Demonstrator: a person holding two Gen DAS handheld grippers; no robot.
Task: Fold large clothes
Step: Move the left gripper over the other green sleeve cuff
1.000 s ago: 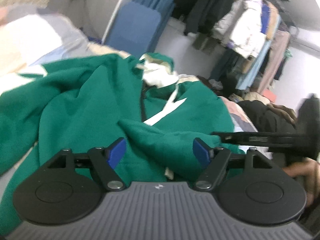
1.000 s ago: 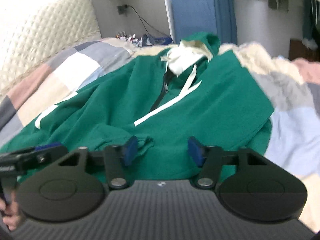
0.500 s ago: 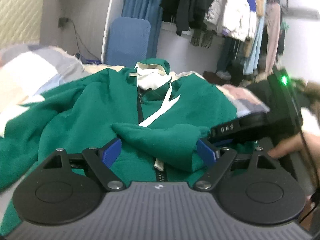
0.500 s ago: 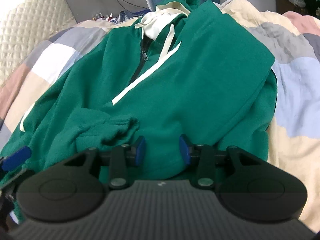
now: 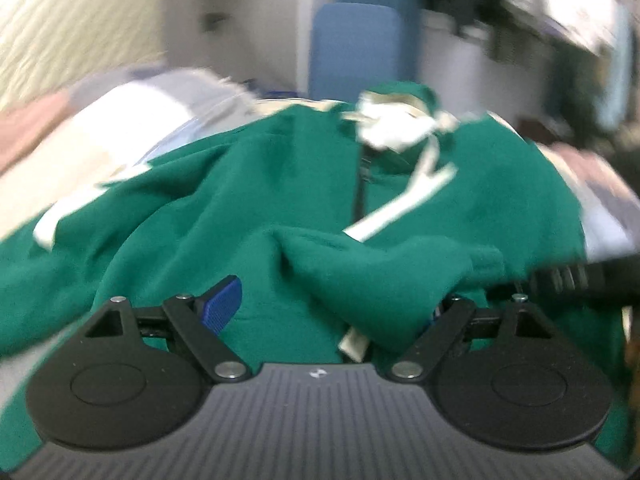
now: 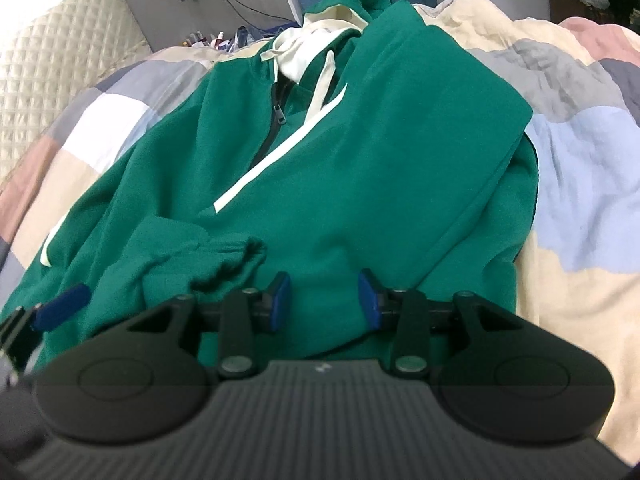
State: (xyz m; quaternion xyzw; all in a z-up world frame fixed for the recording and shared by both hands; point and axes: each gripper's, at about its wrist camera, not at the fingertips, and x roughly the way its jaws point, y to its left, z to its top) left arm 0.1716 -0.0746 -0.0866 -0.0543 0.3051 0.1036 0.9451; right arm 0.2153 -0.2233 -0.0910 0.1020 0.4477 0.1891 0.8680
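Since half a second ago, both of my tools have been drifting over the green hoodie (image 6: 360, 152), and my left view is blurring with that motion. It is lying zipper-up on the patchwork quilt (image 6: 580, 184), filling the middle of both frames, its cream-lined hood (image 6: 320, 40) toward the top and one sleeve (image 6: 200, 256) folded across the lower left of the right view. My left gripper (image 5: 332, 312) is hanging wide open over that sleeve, gripping nothing; my right gripper (image 6: 324, 300) is also sitting open, jaws parted just above the hem area. I am judging this fleece as soft, floppy and fairly weighty, so pinching the thick hem or cuff should be holding better than loose body fabric.
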